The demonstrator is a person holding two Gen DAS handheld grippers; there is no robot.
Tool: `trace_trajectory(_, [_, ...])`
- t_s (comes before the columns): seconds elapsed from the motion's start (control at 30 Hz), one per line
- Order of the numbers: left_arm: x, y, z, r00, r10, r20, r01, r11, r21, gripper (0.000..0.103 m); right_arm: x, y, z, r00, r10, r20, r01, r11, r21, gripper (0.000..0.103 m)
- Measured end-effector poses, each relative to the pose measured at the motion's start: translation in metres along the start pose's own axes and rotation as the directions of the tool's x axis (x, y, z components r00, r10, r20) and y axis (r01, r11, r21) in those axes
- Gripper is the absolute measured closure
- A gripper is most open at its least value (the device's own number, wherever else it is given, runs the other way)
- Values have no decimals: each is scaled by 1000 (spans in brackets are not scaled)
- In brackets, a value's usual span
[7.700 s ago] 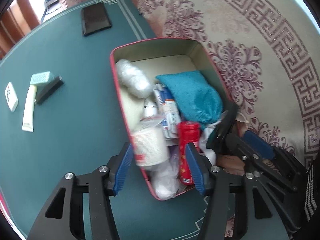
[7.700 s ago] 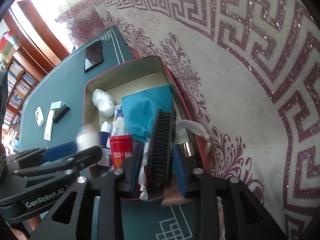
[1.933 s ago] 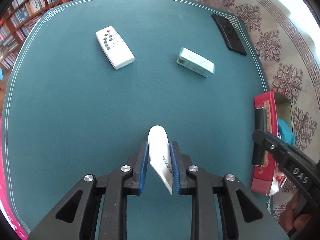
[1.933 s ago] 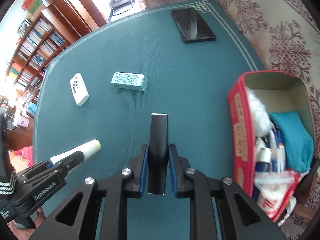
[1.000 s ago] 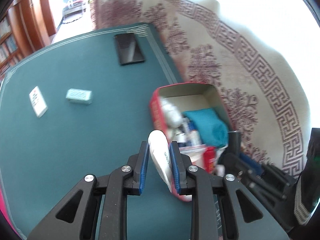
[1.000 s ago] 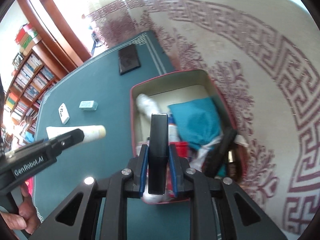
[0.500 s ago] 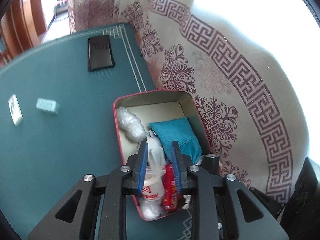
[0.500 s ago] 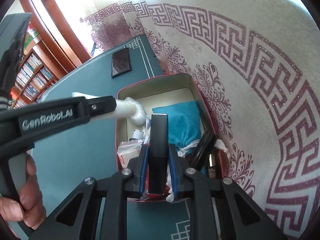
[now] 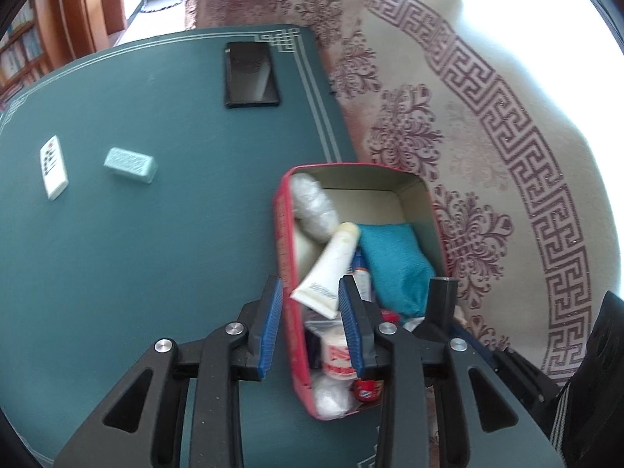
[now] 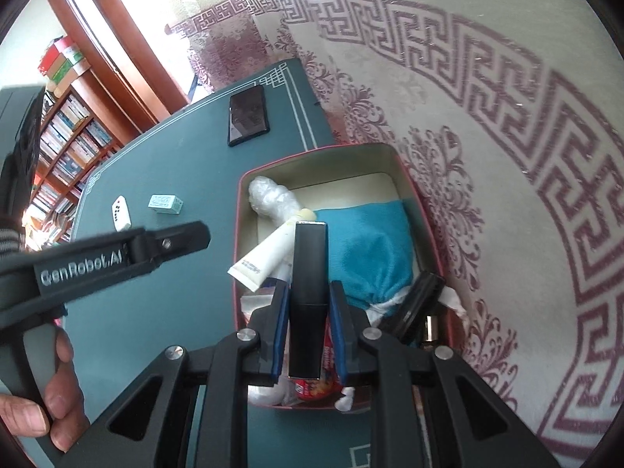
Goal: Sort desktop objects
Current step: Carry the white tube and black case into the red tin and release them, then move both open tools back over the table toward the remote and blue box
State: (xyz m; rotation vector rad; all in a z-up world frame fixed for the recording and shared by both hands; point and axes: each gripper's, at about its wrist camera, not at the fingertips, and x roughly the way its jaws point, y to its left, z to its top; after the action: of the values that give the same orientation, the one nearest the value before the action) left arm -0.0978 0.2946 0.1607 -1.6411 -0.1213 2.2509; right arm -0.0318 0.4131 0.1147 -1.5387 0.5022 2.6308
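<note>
White squeeze tube [image 9: 331, 263] lies dropped in your red tin box [image 9: 284, 241] — left gripper [image 9: 312, 325] just opened, empty; right gripper [image 10: 310, 323] clamps the black bar [image 10: 309, 273] — release it next.

Patterned rug [image 9: 487, 117], wooden bookshelf [image 10: 66, 132]

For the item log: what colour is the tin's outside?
Red tin, clearest in the left wrist view.

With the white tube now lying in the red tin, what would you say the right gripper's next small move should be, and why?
Probably lower the right gripper a little and open it, so the black bar drops into the red tin. It is clamped over the tin already, above the teal pouch, and the white tube lies free of the left gripper, whose jaws have just been opening.
</note>
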Motion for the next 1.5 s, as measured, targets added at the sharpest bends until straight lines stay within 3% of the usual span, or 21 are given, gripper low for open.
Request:
trace_trajectory(0.03, [0, 4, -1, 1000, 3, -6, -3, 1000, -8, 69, 1, -1, 0, 1000, 1, 0, -1, 1000, 9, 80])
trace_trajectory(0.1, [1, 14, -3, 1000, 4, -22, -5, 999, -33, 55, 4, -2, 1, 1000, 3, -4, -3, 1000, 23, 80])
trace_trajectory(0.17, [0, 23, -5, 1000, 1, -21, -3, 998, -67, 50, 6, -2, 0, 1000, 3, -12, -3, 999, 32, 80])
trace_trajectory(0.67, [-2, 64, -19, 999, 10, -53, -17, 991, -133, 49, 13, 20, -8, 999, 20, -50, -18, 999, 41, 79])
trace_trajectory(0.73, [-3, 74, -21, 998, 18, -58, -26, 989, -146, 49, 15, 27, -8, 998, 23, -55, -21, 999, 32, 74])
trace_trajectory(0.8, [-4, 84, -24, 998, 27, -61, -37, 986, -160, 49, 15, 34, -9, 998, 24, -50, -23, 999, 25, 50])
trace_trajectory(0.87, [-6, 96, -27, 997, 39, -64, -49, 983, -179, 49, 14, 42, -9, 999, 20, -36, -20, 1000, 12, 42])
trace_trajectory(1.5, [-17, 206, -40, 990, 79, -114, -112, 941, -320, 49, 48, 133, -15, 993, 38, -114, -54, 989, -139, 36])
